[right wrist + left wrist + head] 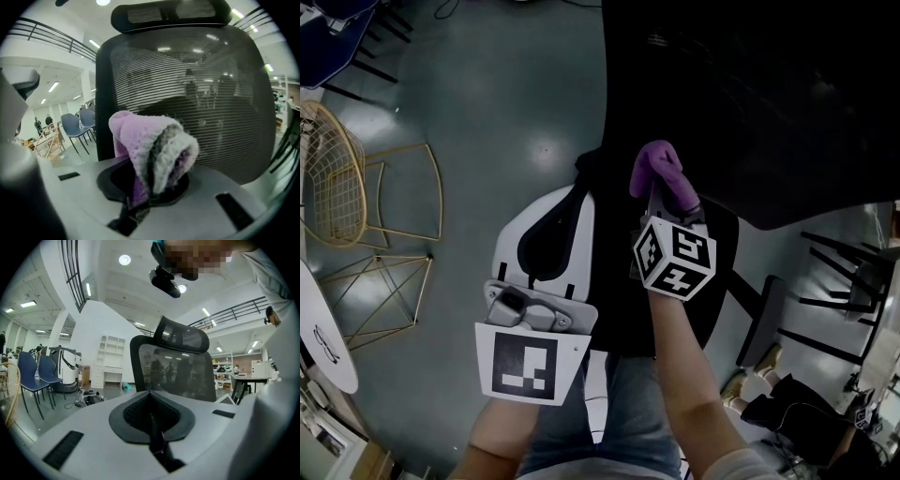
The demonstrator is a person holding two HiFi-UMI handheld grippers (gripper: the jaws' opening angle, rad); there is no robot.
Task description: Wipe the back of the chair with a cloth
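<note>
A black mesh office chair back [197, 93] with a headrest [171, 14] fills the right gripper view; from the head view it is a dark mass [750, 103] ahead of me. My right gripper [150, 187] is shut on a fluffy purple cloth [150, 150], which bunches up just short of the mesh. The same cloth [661, 175] shows at the gripper's tip in the head view. My left gripper [152, 420] is shut with nothing in it, held back to the left of the chair [171, 366].
A gold wire chair [342, 183] and a wire frame stand on the grey floor at the left. Blue chairs [35, 378] stand further off. A white round table edge [323, 342] is at the lower left. Black chair legs [844, 281] are at the right.
</note>
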